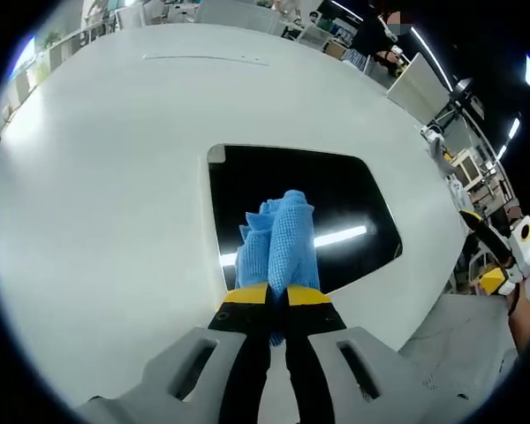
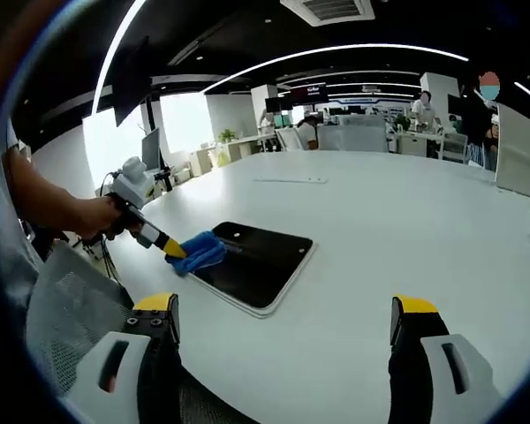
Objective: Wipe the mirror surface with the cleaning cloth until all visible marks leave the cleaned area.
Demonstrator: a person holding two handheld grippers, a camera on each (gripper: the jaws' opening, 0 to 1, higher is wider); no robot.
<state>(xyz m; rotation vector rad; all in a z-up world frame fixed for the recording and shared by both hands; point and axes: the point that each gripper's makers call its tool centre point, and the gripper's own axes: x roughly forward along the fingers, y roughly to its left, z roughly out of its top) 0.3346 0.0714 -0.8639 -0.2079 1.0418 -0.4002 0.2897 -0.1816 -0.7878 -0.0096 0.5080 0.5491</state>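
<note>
In my left gripper view, the left hand-held gripper [image 1: 278, 299] rises from six o'clock with its yellow-tipped jaws pinched on the blue cleaning cloth [image 1: 278, 243], which bunches up over the near part of the mirror [image 1: 336, 199]. The mirror is a dark, rounded rectangle lying flat on the wide white tabletop [image 1: 106, 185]; its glass reflects a bright strip of ceiling light. A thin seam or slot runs across the tabletop toward twelve o'clock.

In my right gripper view, the right hand-held gripper [image 2: 283, 322] has its jaws spread wide, with bare tabletop [image 2: 397, 230] between them. At nine to ten o'clock a person's hand [image 2: 93, 216] holds the left hand-held gripper [image 2: 170, 249], pressing the cloth [image 2: 199, 252] onto the mirror's [image 2: 261, 261] left end. A grey mesh chair back [image 2: 66, 309] sits at eight o'clock.

The room is an open office: black ceiling with long light strips, a bright window at ten o'clock, desks and people far off around one o'clock.
</note>
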